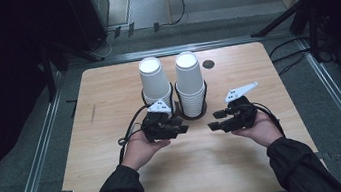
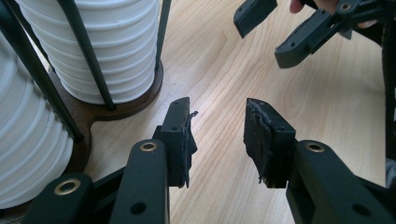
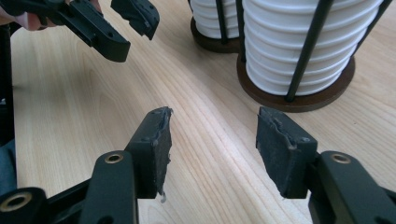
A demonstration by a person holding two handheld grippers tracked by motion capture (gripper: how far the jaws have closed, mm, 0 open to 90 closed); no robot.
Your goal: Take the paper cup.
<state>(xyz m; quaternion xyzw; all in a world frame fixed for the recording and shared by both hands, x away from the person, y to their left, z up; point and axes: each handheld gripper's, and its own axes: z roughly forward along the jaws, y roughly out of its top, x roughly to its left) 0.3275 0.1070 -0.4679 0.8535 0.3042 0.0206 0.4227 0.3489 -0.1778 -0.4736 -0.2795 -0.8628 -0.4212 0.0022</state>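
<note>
Pale wood grain runs across the table [image 1: 116,154], which stands on grey carpet with dark stands at either side. At its far middle a dark wooden cup holder [image 1: 194,115] with black wire uprights keeps two stacks of white paper cups side by side, mouths down — the left cup stack [image 1: 155,83] and the right cup stack [image 1: 191,85].

Both hands rest low on the near side of the holder, grippers turned inward toward each other. The left gripper [image 1: 181,127] has its jaws apart with bare table between the pads [image 2: 183,137]; it holds nothing. The right gripper [image 1: 216,120] shows a clear gap between its pads [image 3: 159,140] in its own view, also with nothing in it.

What the coming reach turns on, as I judge it: the stacks stand upright, long axis vertical, just beyond the jaws. The left gripper sits almost against the holder's base, directly below the left cup stack, so it is the nearer hand. The right gripper lies slightly off to the side of the right cup stack — near, but apart.
</note>
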